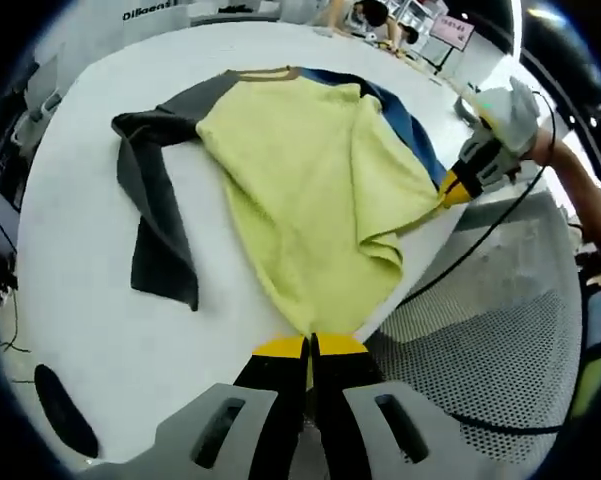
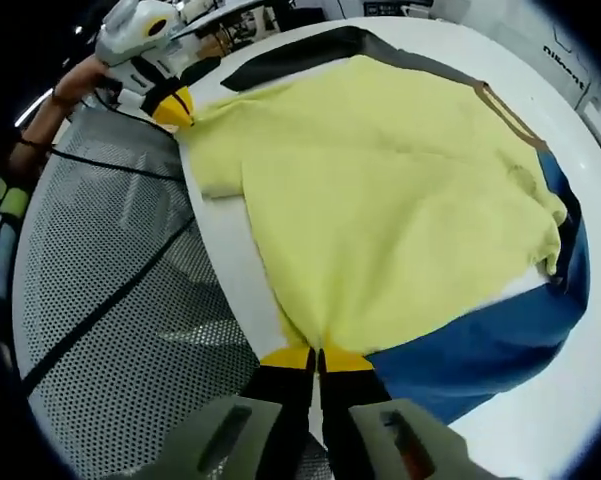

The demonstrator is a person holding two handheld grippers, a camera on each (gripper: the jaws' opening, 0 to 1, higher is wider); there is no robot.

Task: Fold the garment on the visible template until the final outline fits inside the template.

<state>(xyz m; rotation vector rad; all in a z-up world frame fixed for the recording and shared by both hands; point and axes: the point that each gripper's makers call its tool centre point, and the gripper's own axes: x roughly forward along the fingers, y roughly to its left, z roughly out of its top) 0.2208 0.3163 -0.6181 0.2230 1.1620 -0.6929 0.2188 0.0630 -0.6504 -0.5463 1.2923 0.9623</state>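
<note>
A yellow garment [image 1: 310, 180] with dark grey sleeve [image 1: 155, 215] and blue sleeve [image 1: 410, 125] lies spread on a white table [image 1: 80, 300]. My left gripper [image 1: 310, 345] is shut on the garment's near hem corner. The right gripper [image 1: 458, 190] comes in from the right in the left gripper view, pinching the other hem corner. In the right gripper view my right gripper [image 2: 317, 355] is shut on the yellow fabric [image 2: 390, 190] beside the blue sleeve [image 2: 490, 345]. The left gripper [image 2: 175, 105] holds the far hem corner at upper left. No template outline can be made out.
A perforated metal surface [image 2: 110, 300] runs along the table's edge, with black cables [image 2: 100, 315] across it. A person's arm [image 1: 580, 190] holds the right gripper. Desks and people stand in the background [image 1: 380, 20]. A dark mark [image 1: 65, 410] lies on the table near me.
</note>
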